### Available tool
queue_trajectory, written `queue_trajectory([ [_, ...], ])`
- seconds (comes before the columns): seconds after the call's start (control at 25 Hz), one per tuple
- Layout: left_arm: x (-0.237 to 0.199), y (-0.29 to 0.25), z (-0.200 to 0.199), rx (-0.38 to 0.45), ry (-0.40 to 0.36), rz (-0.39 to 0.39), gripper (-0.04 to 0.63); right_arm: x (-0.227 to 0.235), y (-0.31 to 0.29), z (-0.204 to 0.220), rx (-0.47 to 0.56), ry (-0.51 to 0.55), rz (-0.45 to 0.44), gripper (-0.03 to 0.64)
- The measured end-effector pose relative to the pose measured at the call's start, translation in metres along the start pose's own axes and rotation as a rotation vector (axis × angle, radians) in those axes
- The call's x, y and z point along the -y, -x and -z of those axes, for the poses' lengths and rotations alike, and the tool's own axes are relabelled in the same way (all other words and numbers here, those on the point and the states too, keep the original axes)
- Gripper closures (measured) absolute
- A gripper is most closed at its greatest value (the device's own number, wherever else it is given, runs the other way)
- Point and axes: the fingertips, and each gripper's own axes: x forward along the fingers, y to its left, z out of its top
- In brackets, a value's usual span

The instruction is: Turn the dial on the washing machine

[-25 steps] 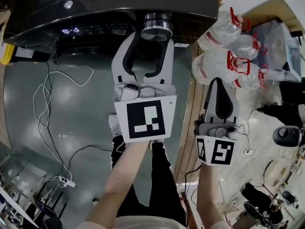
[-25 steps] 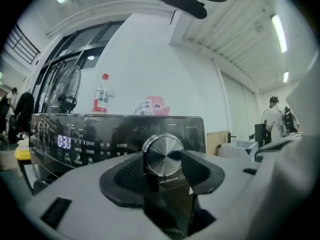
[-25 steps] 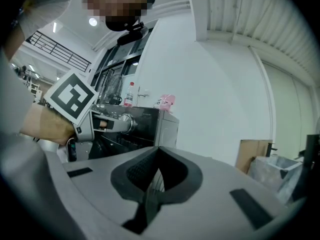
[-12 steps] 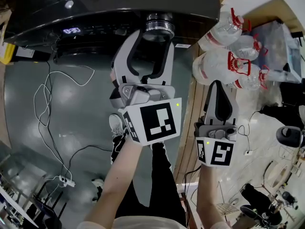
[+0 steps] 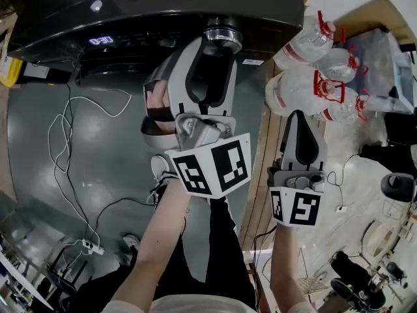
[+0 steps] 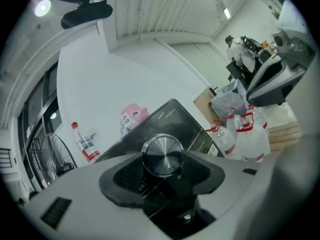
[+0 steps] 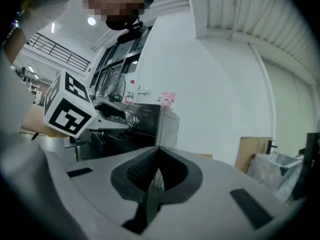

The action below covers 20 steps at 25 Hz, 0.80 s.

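The dark washing machine (image 5: 163, 5) stands at the top of the head view, with its round metal dial (image 5: 221, 36) on the front panel. My left gripper (image 5: 218, 48) reaches up to it, rolled onto its side, and is shut on the dial. In the left gripper view the dial (image 6: 162, 153) sits between the two black pads (image 6: 122, 176), which press on its sides. My right gripper (image 5: 301, 121) hangs lower on the right, away from the machine, shut with nothing in it; its pads (image 7: 145, 171) meet in the right gripper view.
Several large water bottles (image 5: 313, 77) with red caps lie to the right of the machine. White cables (image 5: 68, 149) and a power strip (image 5: 91, 246) lie on the grey floor at left. A lit display (image 5: 101, 41) glows on the machine's panel. The person's legs stand below.
My left gripper has twisted about the dial while holding it, so its marker cube now shows two faces. The right gripper has stayed in place.
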Motion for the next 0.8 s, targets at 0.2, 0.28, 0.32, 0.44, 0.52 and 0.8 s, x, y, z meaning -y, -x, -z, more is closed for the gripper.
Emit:
queue_trajectory([
  [0.2,0.002,0.001,0.000,-0.004,-0.145,0.005,0.359,-0.007,0.002,0.005,-0.009,-0.019,-0.011,0.612],
  [0.28,0.002,0.001,-0.001,-0.008,-0.182,0.008,0.359,-0.010,0.003,0.006,-0.014,-0.022,-0.016,0.612],
  [0.32,0.002,0.001,-0.001,-0.010,-0.191,0.010,0.360,-0.012,0.004,0.006,-0.015,-0.026,-0.019,0.612],
  [0.44,0.002,0.001,-0.001,-0.014,-0.180,0.011,0.359,-0.017,0.004,0.007,-0.019,-0.026,-0.034,0.612],
  [0.52,0.002,0.001,-0.002,-0.019,-0.167,0.001,0.360,-0.019,0.004,0.009,-0.022,-0.021,-0.042,0.612],
  [0.8,-0.013,0.008,-0.003,0.051,0.283,0.036,0.360,-0.013,0.006,0.011,-0.032,-0.019,-0.033,0.612],
])
